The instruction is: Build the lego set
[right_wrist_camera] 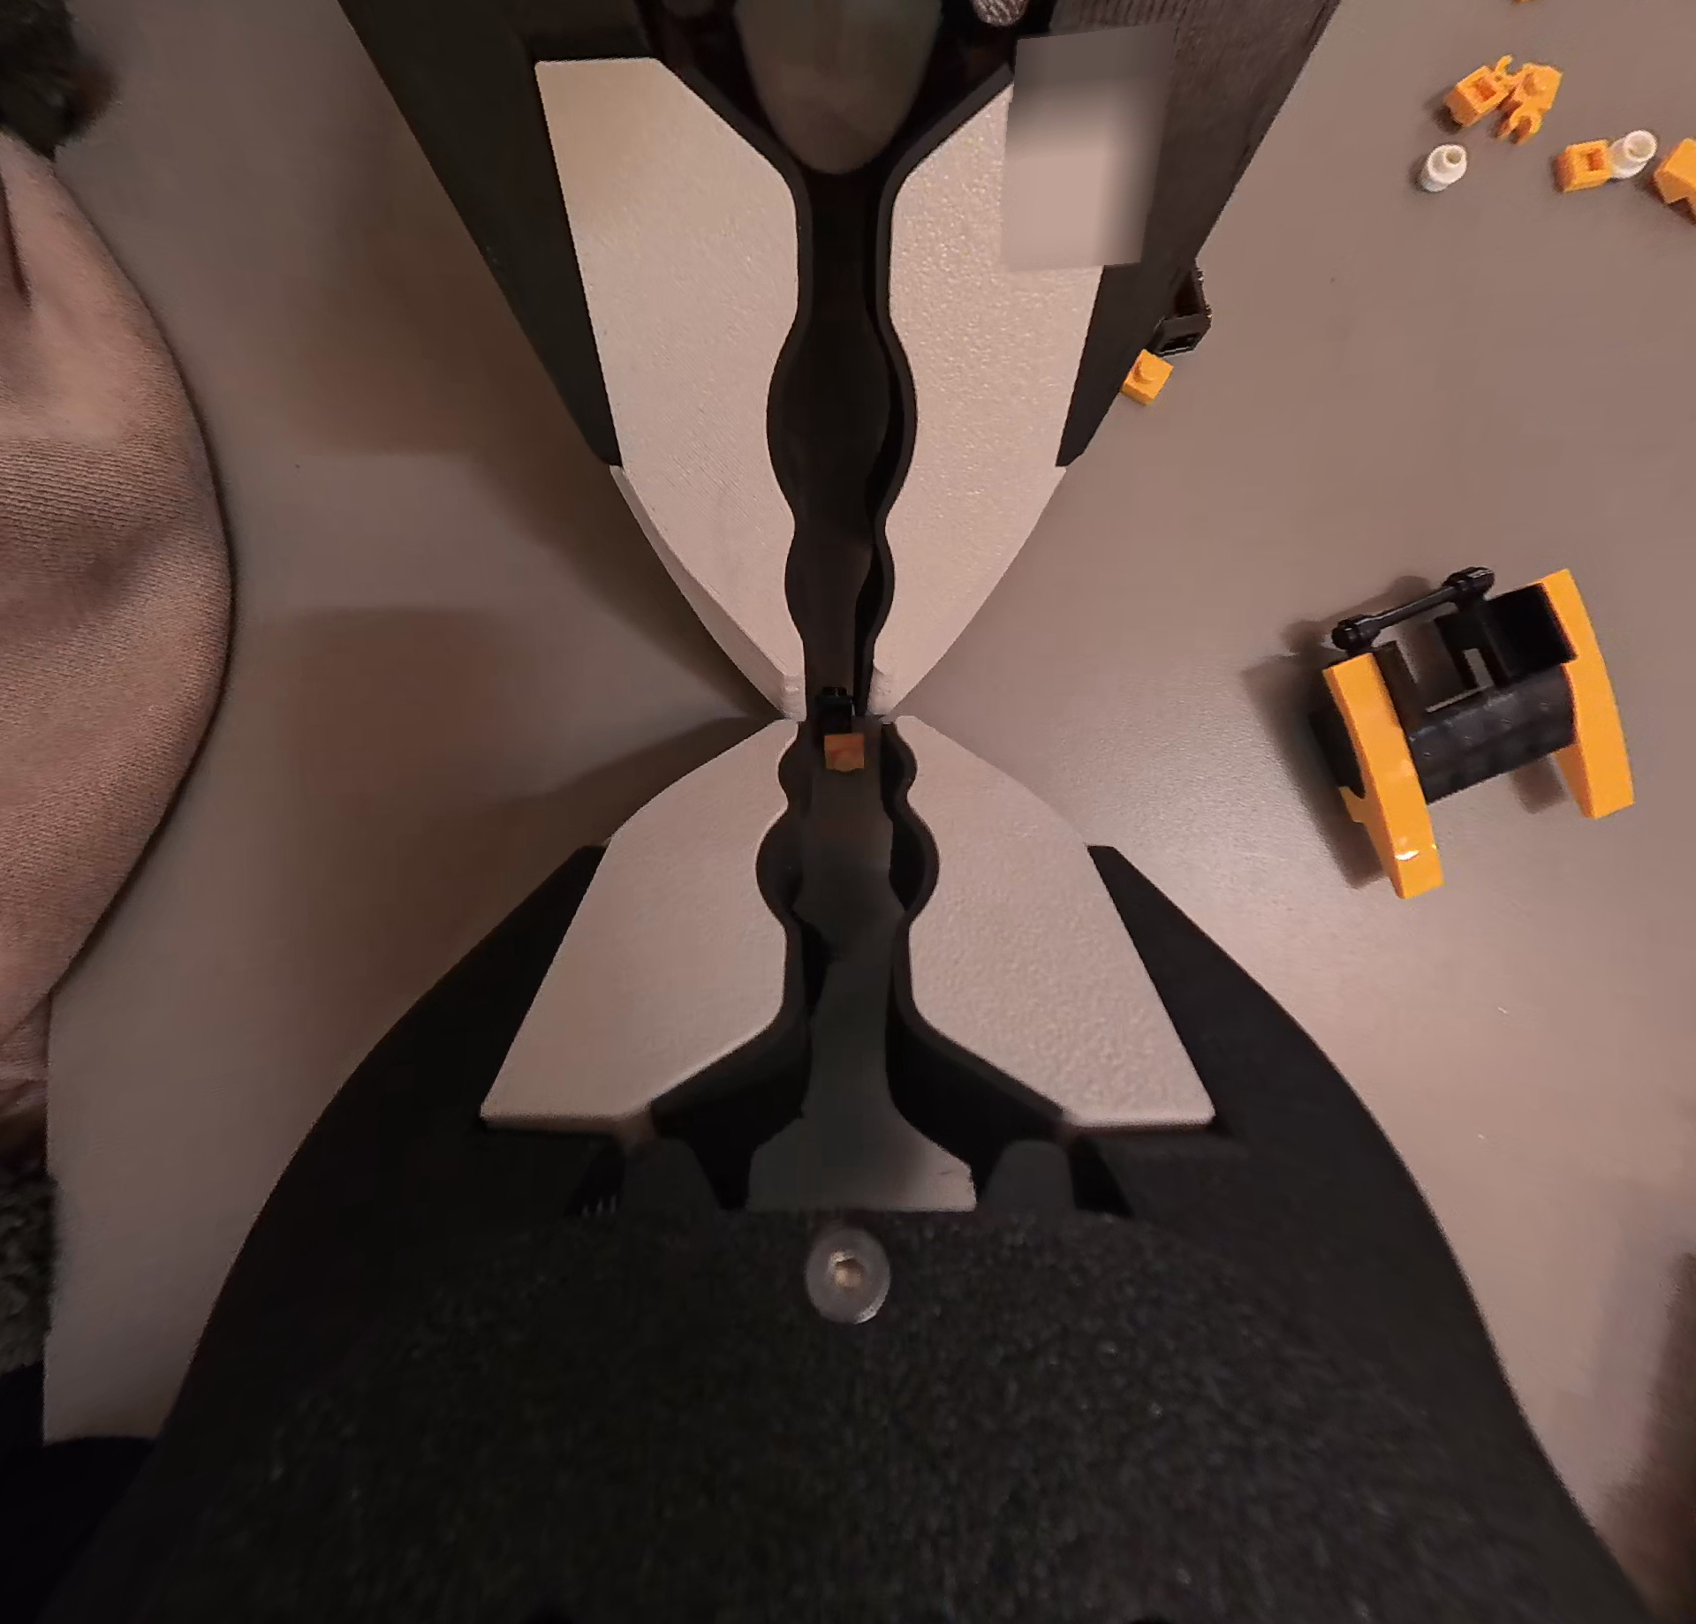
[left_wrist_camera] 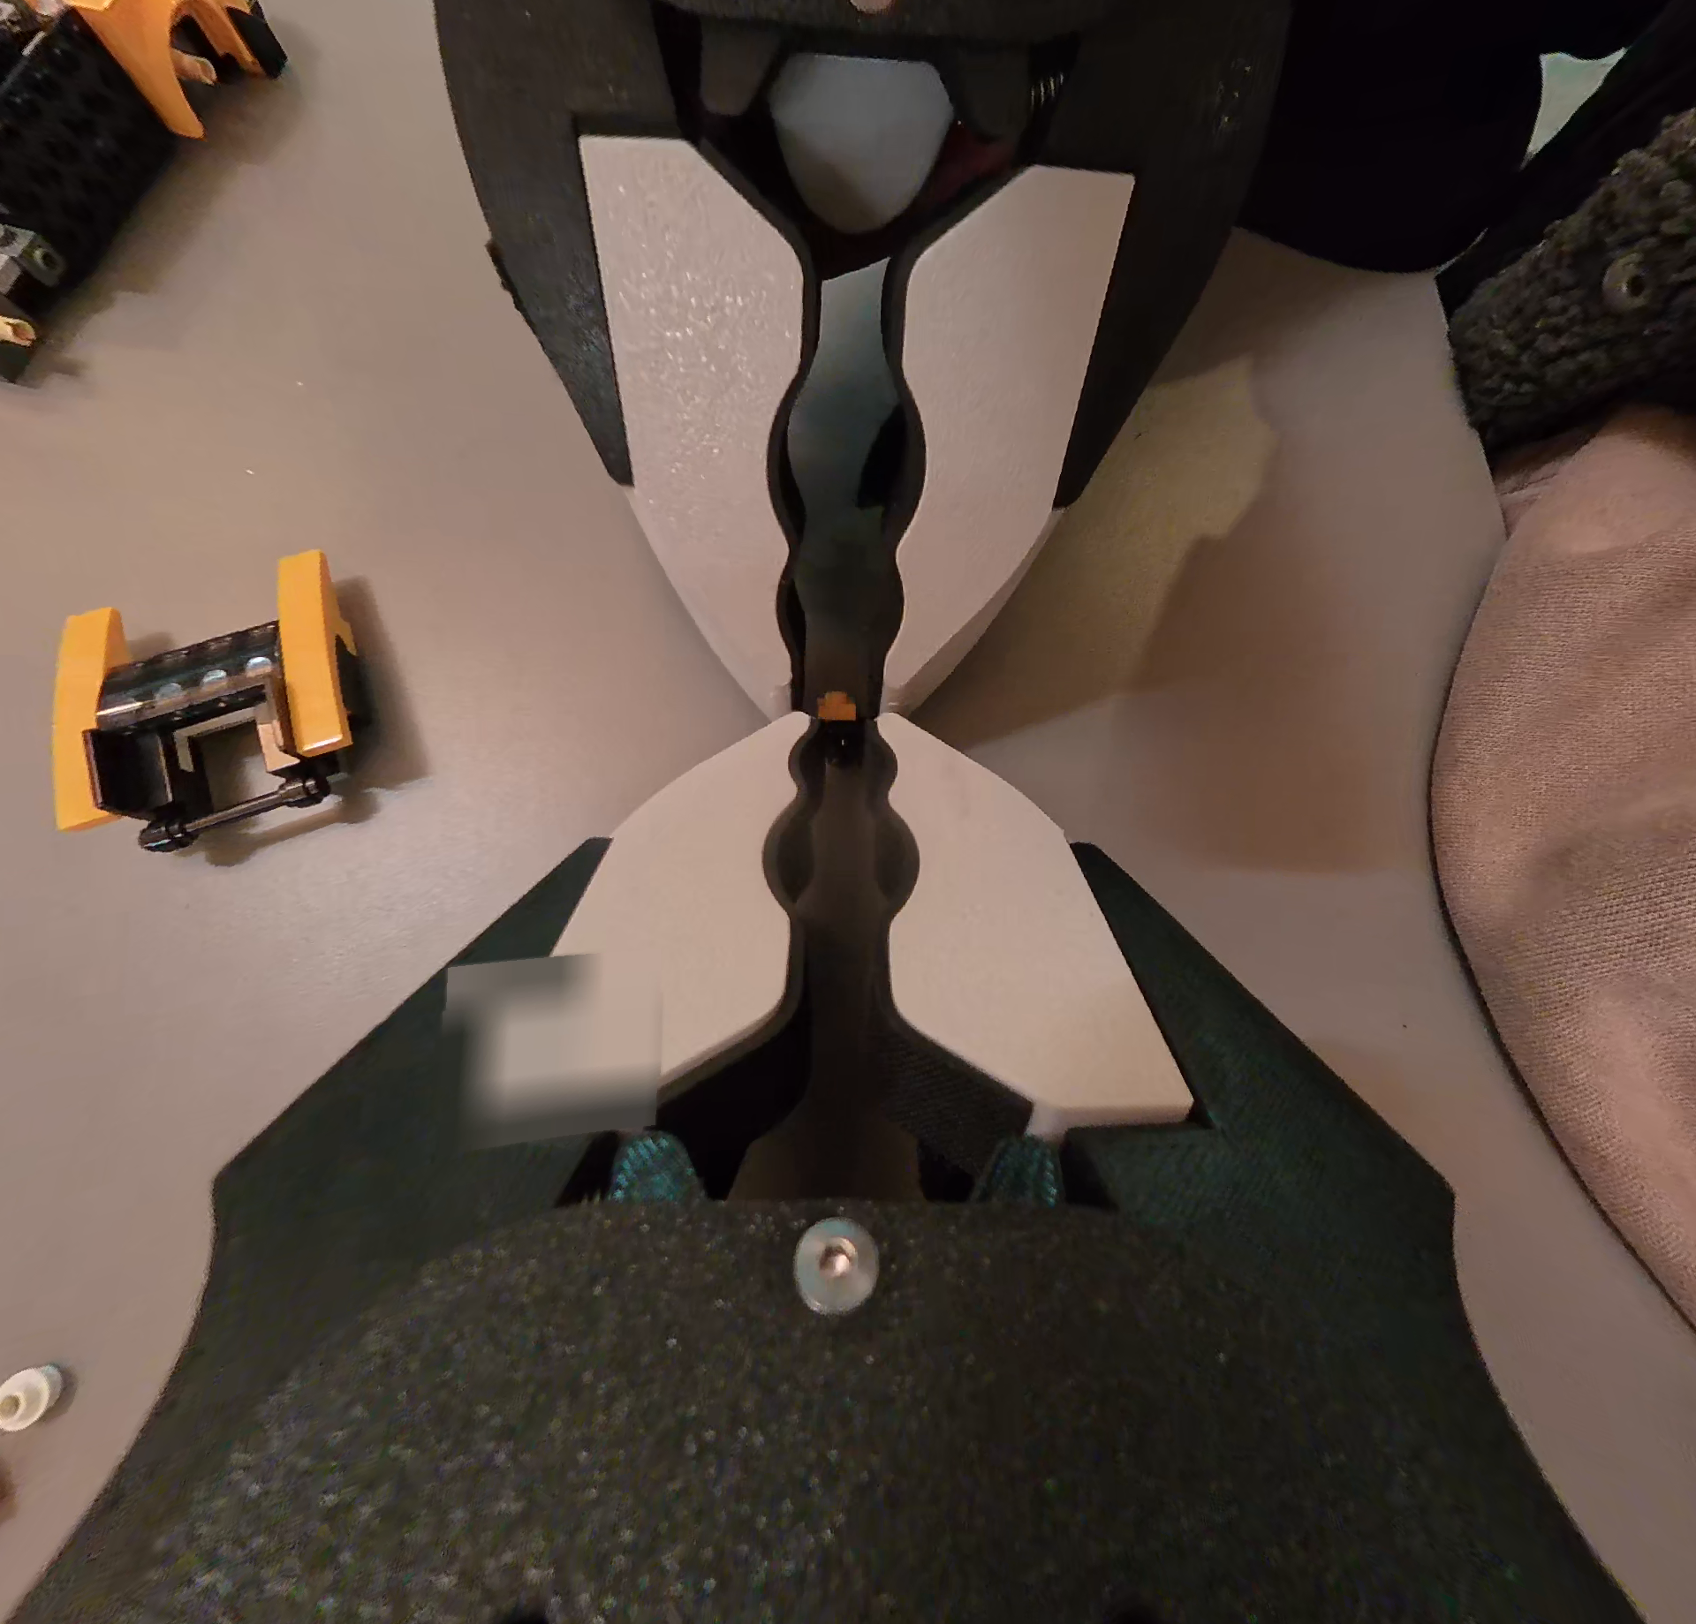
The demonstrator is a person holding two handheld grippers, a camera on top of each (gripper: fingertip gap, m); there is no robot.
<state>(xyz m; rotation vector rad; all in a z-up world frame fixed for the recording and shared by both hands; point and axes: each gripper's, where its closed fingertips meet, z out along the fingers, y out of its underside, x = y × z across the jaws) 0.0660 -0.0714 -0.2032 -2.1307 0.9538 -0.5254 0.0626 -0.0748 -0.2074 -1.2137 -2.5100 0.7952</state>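
Mid-frame, tip to tip: my left gripper [left_wrist_camera: 837, 736] pinches a tiny black Lego piece [right_wrist_camera: 833, 704], my right gripper [right_wrist_camera: 842, 736] a small orange stud plate [right_wrist_camera: 842, 748], the two pieces touching.

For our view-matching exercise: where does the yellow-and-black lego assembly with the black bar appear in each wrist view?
Left wrist view: yellow-and-black lego assembly at the left edge, mid-height, on the table.
Right wrist view: same assembly at the right, mid-height.
Shared landmark: small orange piece where the two tongs' tips meet, centre.
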